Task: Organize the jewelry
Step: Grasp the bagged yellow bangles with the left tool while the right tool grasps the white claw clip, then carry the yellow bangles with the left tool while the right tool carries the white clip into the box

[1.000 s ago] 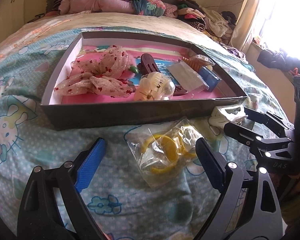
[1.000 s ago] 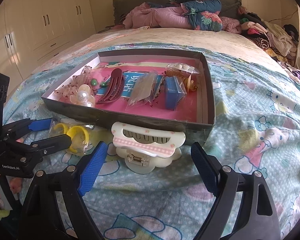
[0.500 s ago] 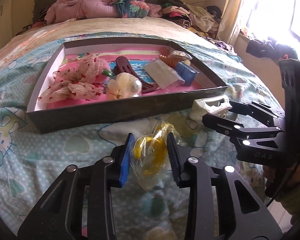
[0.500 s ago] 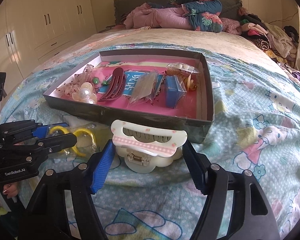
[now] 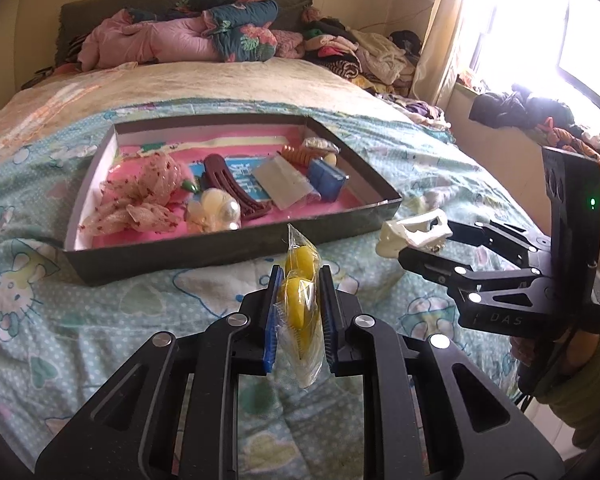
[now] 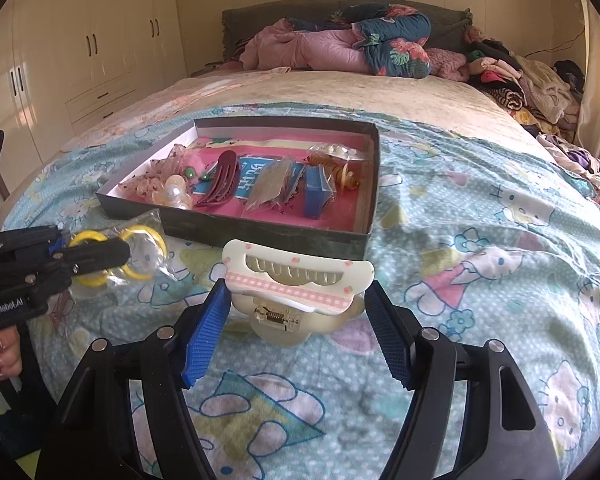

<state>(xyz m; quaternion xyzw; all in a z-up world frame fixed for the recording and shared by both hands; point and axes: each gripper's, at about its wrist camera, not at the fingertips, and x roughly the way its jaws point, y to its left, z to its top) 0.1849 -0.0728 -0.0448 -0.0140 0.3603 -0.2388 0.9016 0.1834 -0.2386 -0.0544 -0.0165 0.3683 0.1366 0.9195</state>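
The left gripper is pointed forward and downward, its jaws just brought together, and a clear packet of yellow hoops is pinched between the blue pads. The right gripper is angled downward likewise, its jaws set part-way apart and pressed against the two ends of a cream hair claw. The right handle is gripped by a hand in a green sleeve
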